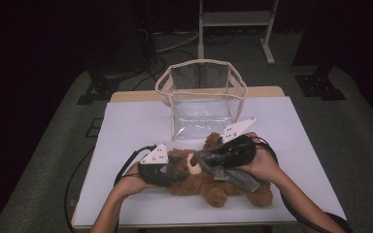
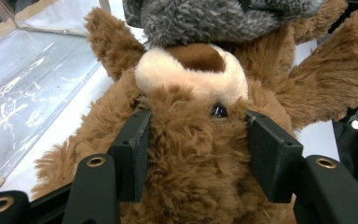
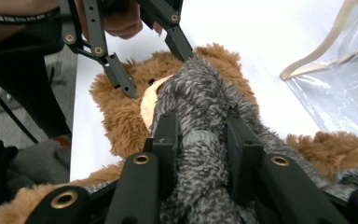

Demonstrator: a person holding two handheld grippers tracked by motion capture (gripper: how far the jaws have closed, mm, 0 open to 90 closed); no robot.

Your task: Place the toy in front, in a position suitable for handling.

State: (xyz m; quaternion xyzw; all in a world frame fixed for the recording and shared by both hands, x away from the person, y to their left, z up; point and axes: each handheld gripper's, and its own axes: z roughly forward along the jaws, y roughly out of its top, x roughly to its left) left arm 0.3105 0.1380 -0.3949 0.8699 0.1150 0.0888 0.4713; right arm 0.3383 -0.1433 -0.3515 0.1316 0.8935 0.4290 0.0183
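Observation:
A brown teddy bear (image 1: 209,182) lies on the white table (image 1: 136,126) with a grey knitted scarf (image 1: 240,178) across it. My left gripper (image 1: 177,170) comes in from the left, and its black pads press into the fur on both sides of the bear's head (image 2: 191,140), just behind the cream muzzle. My right gripper (image 1: 206,158) reaches in from the right and is shut on a bunched fold of the scarf (image 3: 200,107), held over the bear's face. In the right gripper view the left gripper (image 3: 156,70) straddles the bear's head (image 3: 116,112).
A clear plastic bag (image 1: 201,97) with beige trim stands open at the table's back middle, close behind the bear. Its wall lies to the left in the left gripper view (image 2: 28,93). Cables trail off both grippers toward the front edge.

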